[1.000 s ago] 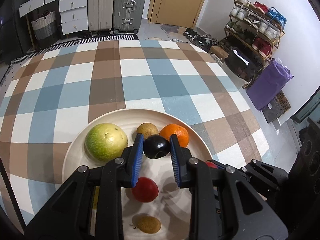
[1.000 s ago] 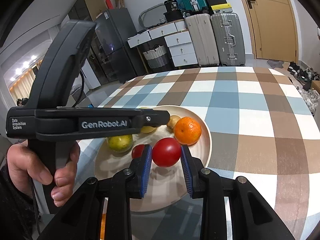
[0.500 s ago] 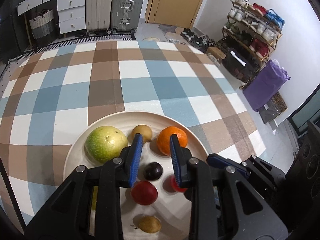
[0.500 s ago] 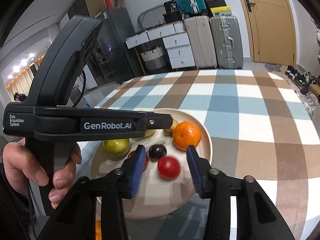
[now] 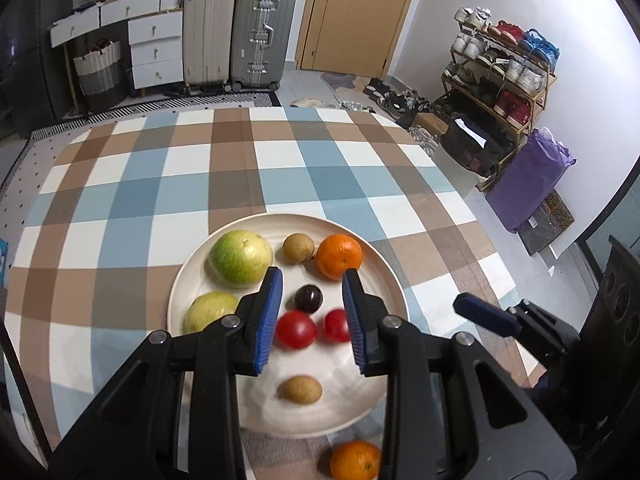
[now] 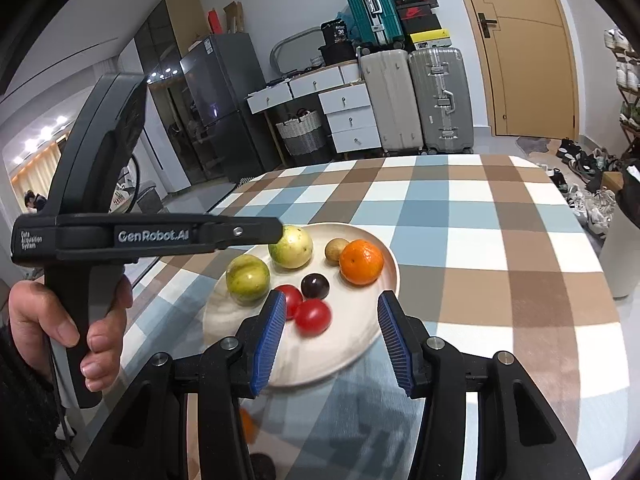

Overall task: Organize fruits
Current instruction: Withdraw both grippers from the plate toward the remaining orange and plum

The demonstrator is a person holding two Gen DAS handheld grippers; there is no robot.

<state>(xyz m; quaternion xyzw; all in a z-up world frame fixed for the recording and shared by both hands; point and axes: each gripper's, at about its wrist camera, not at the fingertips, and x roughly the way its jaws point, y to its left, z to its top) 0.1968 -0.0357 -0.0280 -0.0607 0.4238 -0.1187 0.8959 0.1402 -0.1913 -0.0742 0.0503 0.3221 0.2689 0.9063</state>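
Black tool (image 5: 312,316), ribbed blue pads (image 6: 272,344)

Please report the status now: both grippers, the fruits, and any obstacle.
Left gripper open, empty, above plate. Right gripper open, empty. Dark plum and both tomatoes on plate. One orange off plate, near edge. Nothing in the way.

Left gripper (image 5: 312,316) jaws apart, empty — right gripper (image 6: 332,336) jaws wider (also empty), both pointing forward-down.
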